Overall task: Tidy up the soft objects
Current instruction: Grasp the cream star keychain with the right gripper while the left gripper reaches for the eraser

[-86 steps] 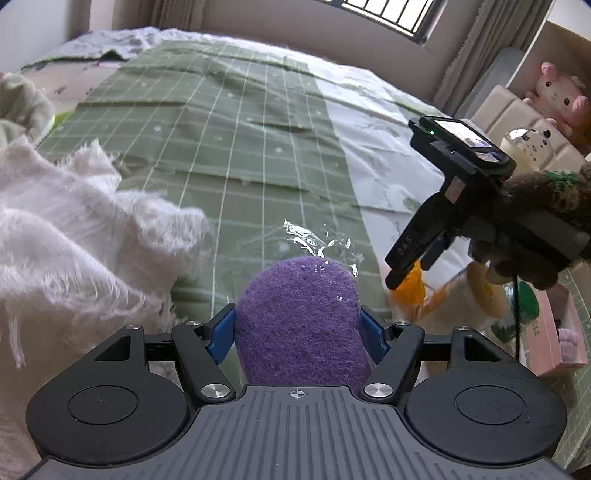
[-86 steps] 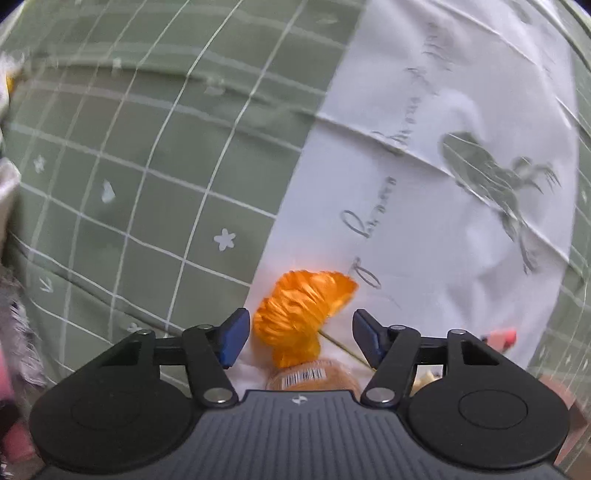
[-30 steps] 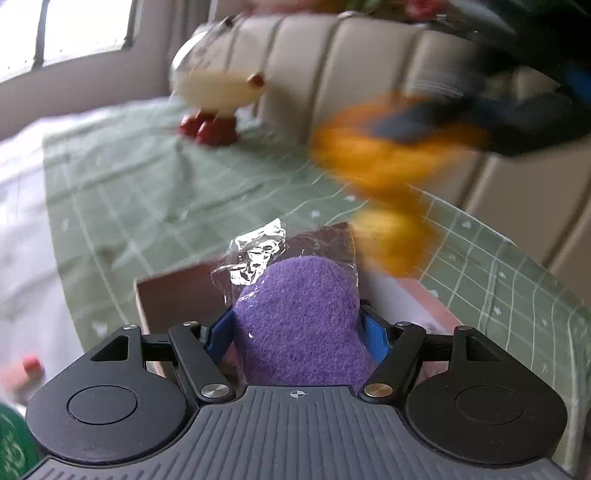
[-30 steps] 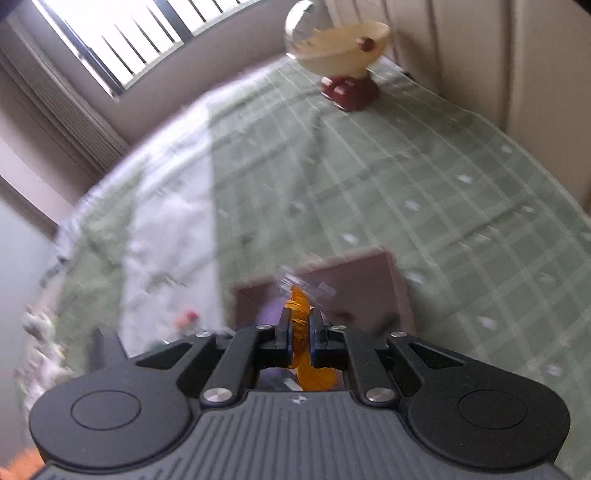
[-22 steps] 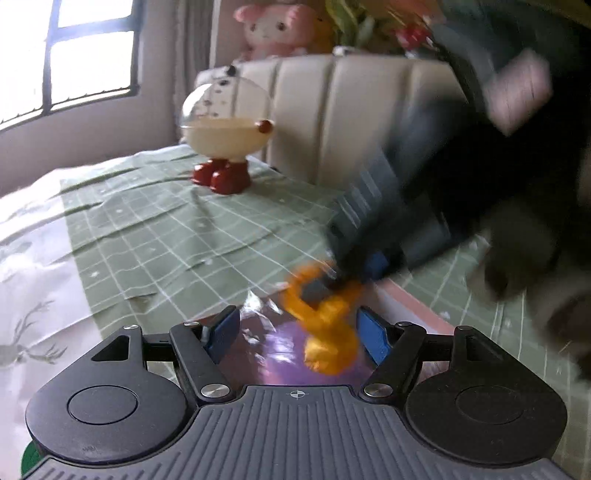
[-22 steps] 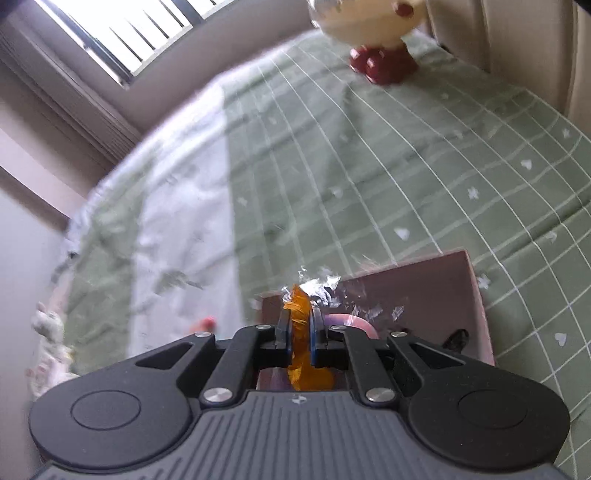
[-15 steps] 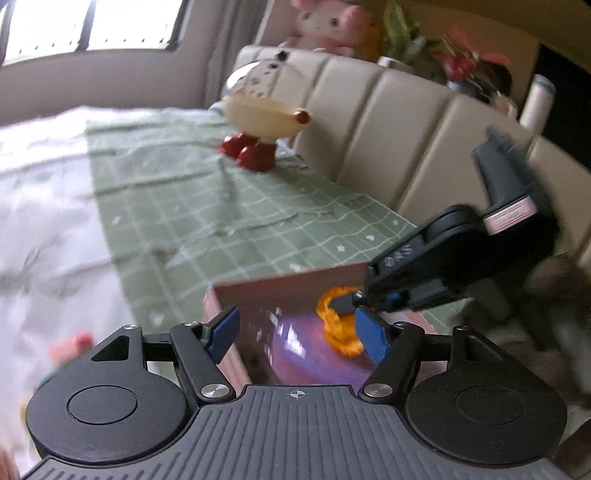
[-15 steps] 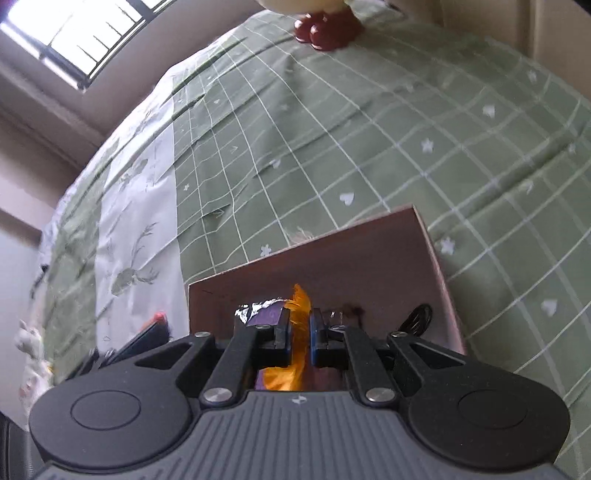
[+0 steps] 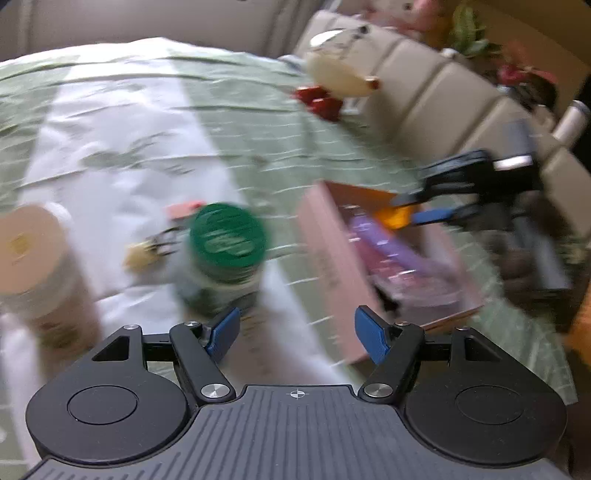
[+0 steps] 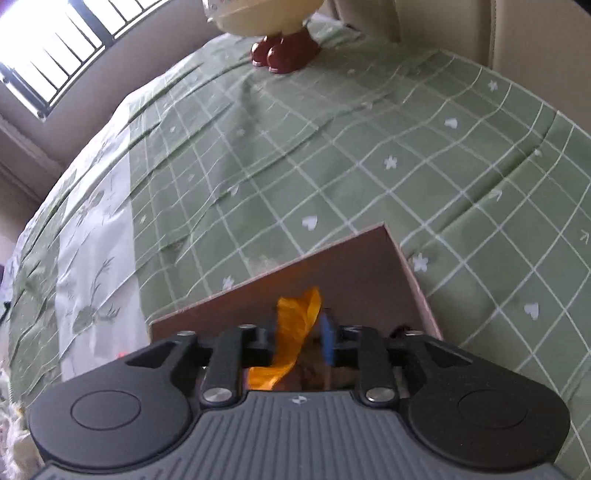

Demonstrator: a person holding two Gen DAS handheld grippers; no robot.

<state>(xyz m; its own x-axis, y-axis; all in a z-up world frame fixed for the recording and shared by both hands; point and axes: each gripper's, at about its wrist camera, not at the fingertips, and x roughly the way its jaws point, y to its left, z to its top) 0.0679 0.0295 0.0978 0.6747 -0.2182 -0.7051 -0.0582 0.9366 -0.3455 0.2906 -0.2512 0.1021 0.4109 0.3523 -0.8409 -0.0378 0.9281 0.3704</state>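
A pink box point(image 9: 332, 254) lies on the green checked cloth; the purple felt piece point(image 9: 384, 240) in its clear wrap rests inside. My left gripper point(image 9: 297, 330) is open and empty, back from the box's left side. My right gripper point(image 10: 301, 330) hangs over the box point(image 10: 332, 262) with its jaws parted, and the orange ribbon flower point(image 10: 291, 332) sits loose between them. In the left wrist view the right gripper point(image 9: 413, 208) is at the box's far end with the orange flower point(image 9: 395, 214) at its tips.
A green-lidded jar point(image 9: 225, 254) stands left of the box, with a brown-topped roll point(image 9: 29, 258) further left and small items behind it. A cream toy on red feet point(image 10: 273, 22) stands at the far edge by the beige sofa point(image 9: 443, 107).
My left gripper let go of the purple felt into the box and swung back to the left. My right gripper carried the orange flower into the box and its jaws have parted.
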